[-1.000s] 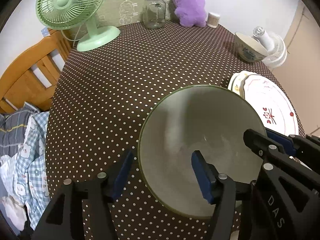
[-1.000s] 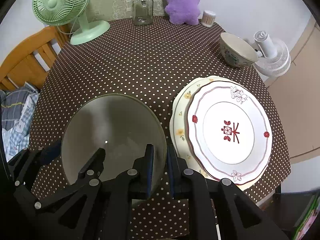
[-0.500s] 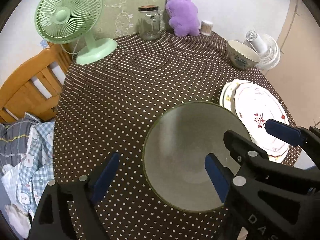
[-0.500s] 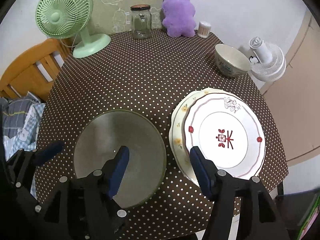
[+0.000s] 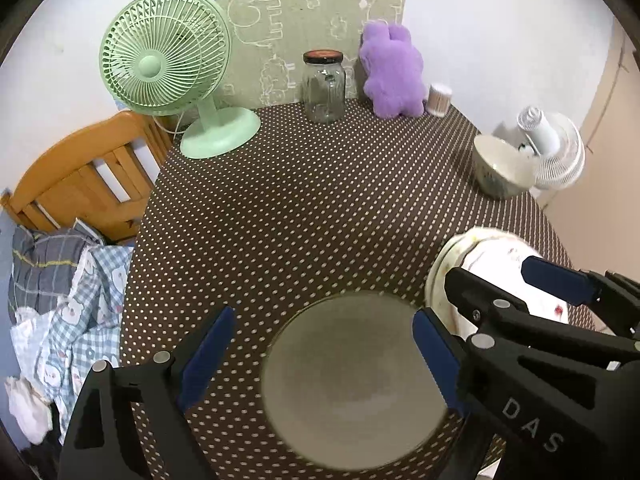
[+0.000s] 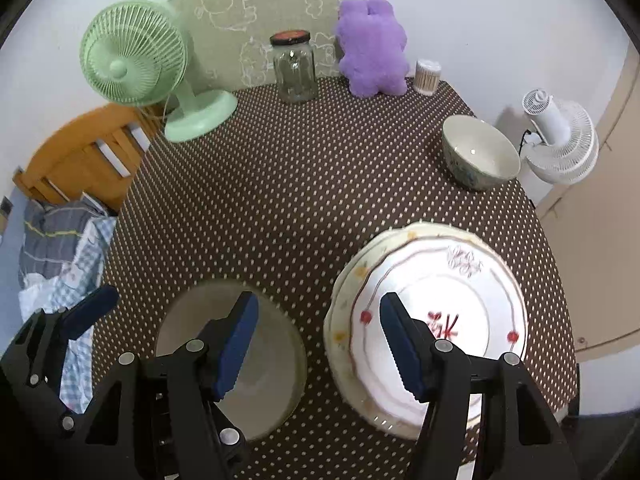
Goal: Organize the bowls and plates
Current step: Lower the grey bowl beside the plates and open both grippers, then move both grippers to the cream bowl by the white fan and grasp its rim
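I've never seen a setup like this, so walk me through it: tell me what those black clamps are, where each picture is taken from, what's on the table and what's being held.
The black clamps are two hand-held grippers, one in each of a person's hands; no robot arm is involved. Each carries a fisheye camera looking along its blue-padded fingers, so one picture comes from the left gripper and the other from the right gripper.

On the dotted tablecloth sit a grey-green bowl, a stack of plates, a small patterned bowl, a green fan, a glass jar and a purple plush toy.

Both grippers are open above the table and hold nothing.
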A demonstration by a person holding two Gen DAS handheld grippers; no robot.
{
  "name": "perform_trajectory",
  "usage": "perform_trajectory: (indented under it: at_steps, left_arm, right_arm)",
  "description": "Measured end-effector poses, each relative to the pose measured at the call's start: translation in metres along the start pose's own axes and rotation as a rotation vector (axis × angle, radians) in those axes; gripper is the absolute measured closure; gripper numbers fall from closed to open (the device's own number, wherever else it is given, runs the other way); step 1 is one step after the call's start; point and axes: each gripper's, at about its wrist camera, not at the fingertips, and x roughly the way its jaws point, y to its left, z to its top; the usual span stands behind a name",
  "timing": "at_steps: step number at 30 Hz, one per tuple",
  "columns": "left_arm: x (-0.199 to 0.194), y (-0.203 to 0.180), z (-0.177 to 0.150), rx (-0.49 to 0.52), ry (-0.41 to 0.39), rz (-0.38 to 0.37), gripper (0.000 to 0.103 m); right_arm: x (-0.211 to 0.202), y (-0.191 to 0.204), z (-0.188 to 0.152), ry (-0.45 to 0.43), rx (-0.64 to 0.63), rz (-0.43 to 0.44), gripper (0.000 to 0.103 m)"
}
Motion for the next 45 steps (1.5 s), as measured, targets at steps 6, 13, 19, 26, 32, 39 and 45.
perform_trajectory:
  at_steps: [6, 13, 19, 26, 32, 39, 45]
  left_arm:
    - [0.001, -0.024, 0.017, -0.031, -0.014, 0.012, 0.011]
    - [0.004, -0.055, 0.04, -0.053, -0.031, 0.026, 0.013]
    - [0.007, -0.084, 0.06, -0.063, -0.04, 0.017, 0.018]
    - [0.021, -0.121, 0.084, -0.065, -0.061, 0.015, 0.019]
    - [0.036, -0.155, 0.107, -0.068, -0.06, 0.021, 0.022]
    - [0.058, -0.184, 0.131, -0.027, -0.046, 0.028, 0.023]
    - [0.083, -0.203, 0.145, 0.005, -0.039, 0.013, 0.024]
  right_arm:
    - [-0.005, -0.025, 0.021, -0.012, -0.028, -0.004, 0.036]
    - [-0.008, -0.059, 0.044, -0.046, -0.046, -0.007, 0.036]
    - [-0.007, -0.086, 0.063, -0.073, -0.049, 0.012, 0.036]
    - [0.0, -0.125, 0.086, -0.094, -0.057, 0.013, 0.036]
    - [0.008, -0.16, 0.102, -0.116, -0.059, 0.01, 0.036]
    - [0.024, -0.197, 0.123, -0.115, -0.028, 0.016, 0.036]
    - [0.04, -0.222, 0.133, -0.107, -0.005, 0.021, 0.036]
